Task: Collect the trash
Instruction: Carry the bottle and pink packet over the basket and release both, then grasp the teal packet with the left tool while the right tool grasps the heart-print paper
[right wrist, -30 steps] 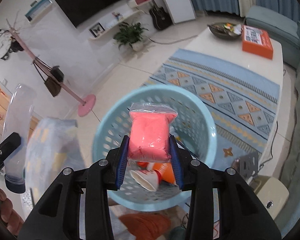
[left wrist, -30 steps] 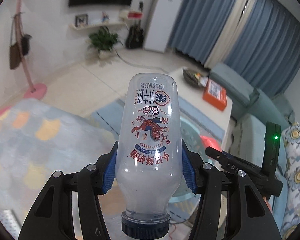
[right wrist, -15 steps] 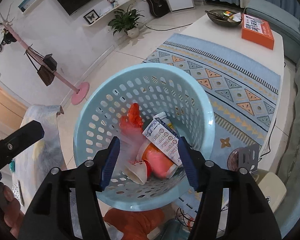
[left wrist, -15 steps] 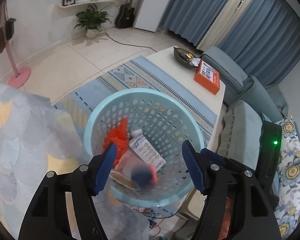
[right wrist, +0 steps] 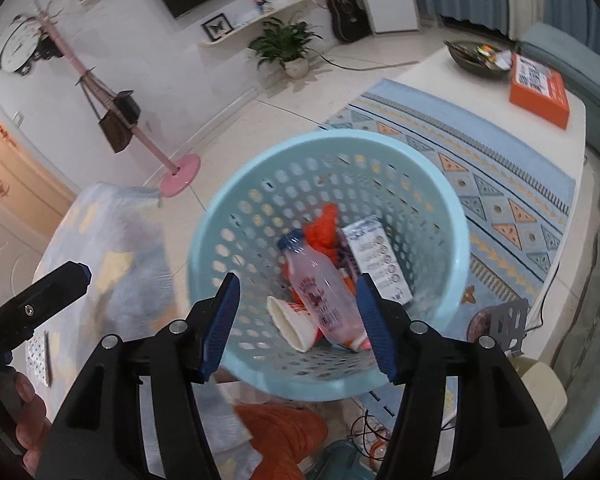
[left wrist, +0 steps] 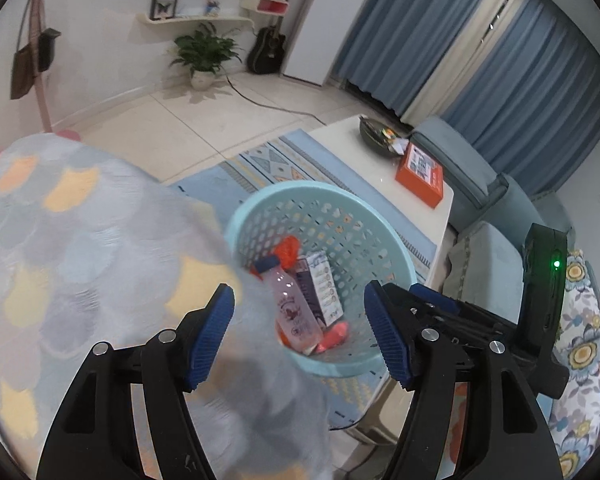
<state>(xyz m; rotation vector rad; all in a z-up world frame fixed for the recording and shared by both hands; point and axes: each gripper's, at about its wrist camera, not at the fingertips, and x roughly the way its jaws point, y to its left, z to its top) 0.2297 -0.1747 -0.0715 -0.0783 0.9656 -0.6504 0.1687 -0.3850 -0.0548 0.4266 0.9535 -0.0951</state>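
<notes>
A light blue perforated basket [left wrist: 396,248] [right wrist: 452,236] stands on the floor below both grippers. Inside it lie a clear plastic bottle [left wrist: 294,312] [right wrist: 320,288] with a blue cap, a white carton [left wrist: 322,284] [right wrist: 376,260], a paper cup [right wrist: 292,320], a pink packet [left wrist: 334,334] and an orange wrapper [right wrist: 320,232]. My left gripper [left wrist: 300,336] stands open and empty, hovering over the basket's near left rim. My right gripper [right wrist: 298,320] is open and empty too, above the basket's near side. The left gripper's finger [right wrist: 56,288] shows at the left edge of the right wrist view.
A pastel scale-patterned cloth [left wrist: 80,260] [right wrist: 108,248] covers a surface left of the basket. A white low table [left wrist: 380,168] bears an orange box [left wrist: 420,174] [right wrist: 540,90] and a dark bowl [right wrist: 478,58]. A patterned rug, blue sofa [left wrist: 488,184], coat stand [right wrist: 140,136] and cables surround the basket.
Both grippers opened: the left one let go of the bottle and the right one the pink packet, and both things now lie in the basket. The left gripper shifted left over the cloth.
</notes>
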